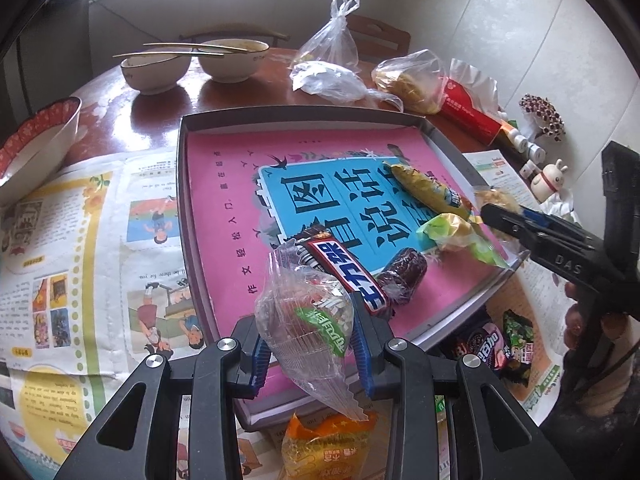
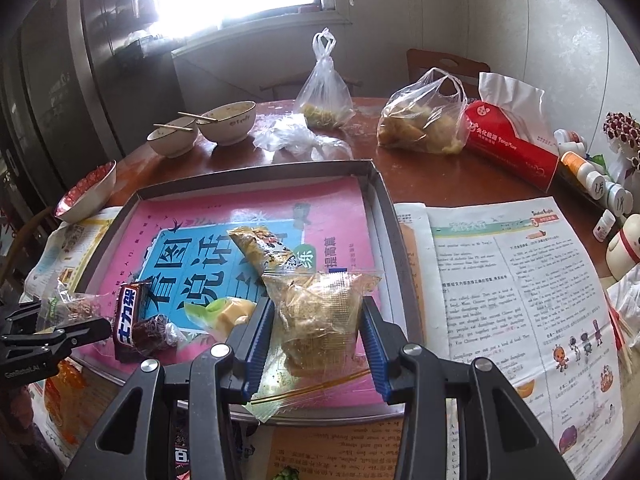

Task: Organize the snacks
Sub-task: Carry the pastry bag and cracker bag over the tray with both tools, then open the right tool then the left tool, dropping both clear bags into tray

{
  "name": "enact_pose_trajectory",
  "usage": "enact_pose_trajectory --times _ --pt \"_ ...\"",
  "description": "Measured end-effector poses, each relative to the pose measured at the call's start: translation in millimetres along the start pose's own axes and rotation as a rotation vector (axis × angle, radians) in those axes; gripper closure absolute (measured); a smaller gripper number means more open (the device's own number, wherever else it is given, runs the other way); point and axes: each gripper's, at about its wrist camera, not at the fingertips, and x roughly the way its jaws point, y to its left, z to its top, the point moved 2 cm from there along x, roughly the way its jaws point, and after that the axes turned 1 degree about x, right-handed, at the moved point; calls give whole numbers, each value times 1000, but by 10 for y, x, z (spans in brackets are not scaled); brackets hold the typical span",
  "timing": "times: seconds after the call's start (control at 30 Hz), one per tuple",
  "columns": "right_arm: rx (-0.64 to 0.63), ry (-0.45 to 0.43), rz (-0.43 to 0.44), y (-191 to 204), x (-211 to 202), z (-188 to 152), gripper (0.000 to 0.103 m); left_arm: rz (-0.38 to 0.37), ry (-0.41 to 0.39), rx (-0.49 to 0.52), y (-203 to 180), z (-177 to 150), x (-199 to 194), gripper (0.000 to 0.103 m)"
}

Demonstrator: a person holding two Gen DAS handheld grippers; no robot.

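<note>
A shallow grey tray [image 1: 280, 111] [image 2: 248, 171] lined with a pink and blue book cover sits mid-table. In it lie a chocolate bar [image 1: 344, 276] [image 2: 126, 320], a dark round snack [image 1: 402, 274] [image 2: 154, 330], a green-yellow packet [image 1: 456, 236] [image 2: 224, 312] and a long yellow packet [image 1: 428, 188] [image 2: 264, 248]. My left gripper [image 1: 310, 332] [image 2: 68, 316] is shut on a clear-wrapped snack with a green label [image 1: 308, 320], over the tray's near corner. My right gripper [image 2: 318, 312] [image 1: 492, 216] is shut on a clear-wrapped tan snack [image 2: 320, 312], above the tray's right side.
Newspaper [image 2: 500, 280] covers the table around the tray. Two bowls with chopsticks [image 1: 192, 64], plastic bags [image 2: 424, 120], a red tissue pack [image 2: 512, 148] and pill bottles [image 2: 592, 180] stand behind. A red-patterned bowl [image 1: 36, 140] sits left. An orange packet [image 1: 324, 448] and dark packets [image 1: 492, 348] lie near the front.
</note>
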Motion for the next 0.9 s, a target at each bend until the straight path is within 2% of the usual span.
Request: enact_pose_trajectory --times 0.27,0.9 --pt "-7 30 -2 56 143 -70 59 -14 7 30 -52 -50 24 67" --pt "-10 51 1 23 173 -128 58 -10 8 31 -75 -48 56 66"
